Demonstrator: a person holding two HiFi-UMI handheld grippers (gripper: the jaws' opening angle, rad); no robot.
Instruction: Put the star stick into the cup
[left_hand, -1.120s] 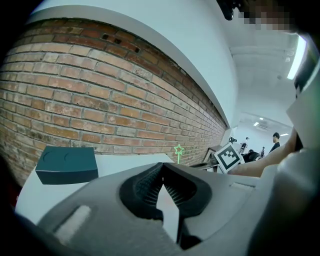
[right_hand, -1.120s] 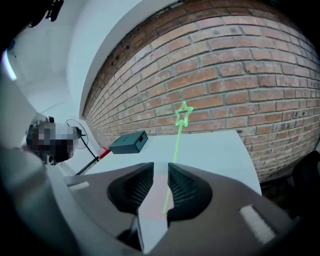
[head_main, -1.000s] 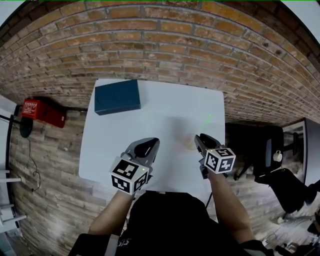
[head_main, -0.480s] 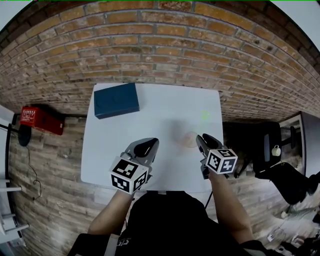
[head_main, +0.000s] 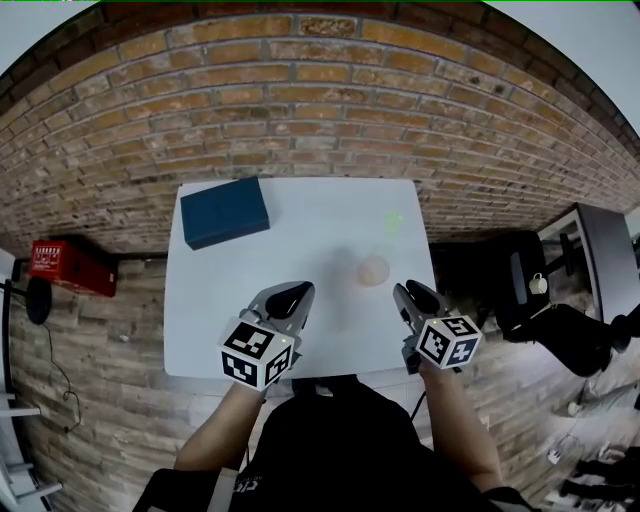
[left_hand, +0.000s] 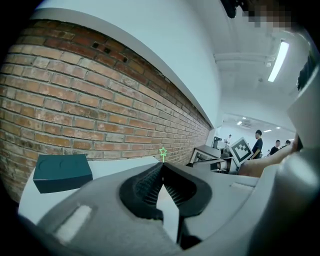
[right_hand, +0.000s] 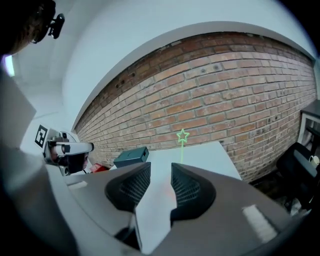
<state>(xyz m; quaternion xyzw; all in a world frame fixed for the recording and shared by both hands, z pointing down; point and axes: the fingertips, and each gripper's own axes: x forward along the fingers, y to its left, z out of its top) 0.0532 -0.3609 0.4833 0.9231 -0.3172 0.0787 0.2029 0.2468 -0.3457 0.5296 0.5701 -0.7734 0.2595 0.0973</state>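
Red-brown brick wall (head_main: 320, 110) runs behind everything; it's backdrop only. In front of it is the white rectangular table (head_main: 230, 310), mostly bare, so we have room to work w/o knocking things.

The dark blue flat box (head_main: 225, 212) sits at the table's far left corner, well apart from the action. Prob. parked there bc it isn't part of the job.

The left gripper (head_main: 297, 293) hovers over the near part of the table, left of centre. Its jaws are closed tip to tip w/ nothing btwn them. We read it as idle, since one gripper is enough for a light stick.

The right gripper (head_main: 405, 292) hangs near the table's near right side, just short of the cup. Its jaws have just been opening and now stand wide apart, w/ only bare tabletop showing btwn the pads. That fits a let-go, as we judge it.

The pale pink see-through cup (head_main: 373, 270) stands upright right of centre, ahead of the right gripper.

The thin green star stick (head_main: 393, 219) rises from the cup w/ its star end up, free of both grippers. In the right gripper view its stem runs straight down behind the jaws. It seems to be in the cup, so we judge the task approx. done.
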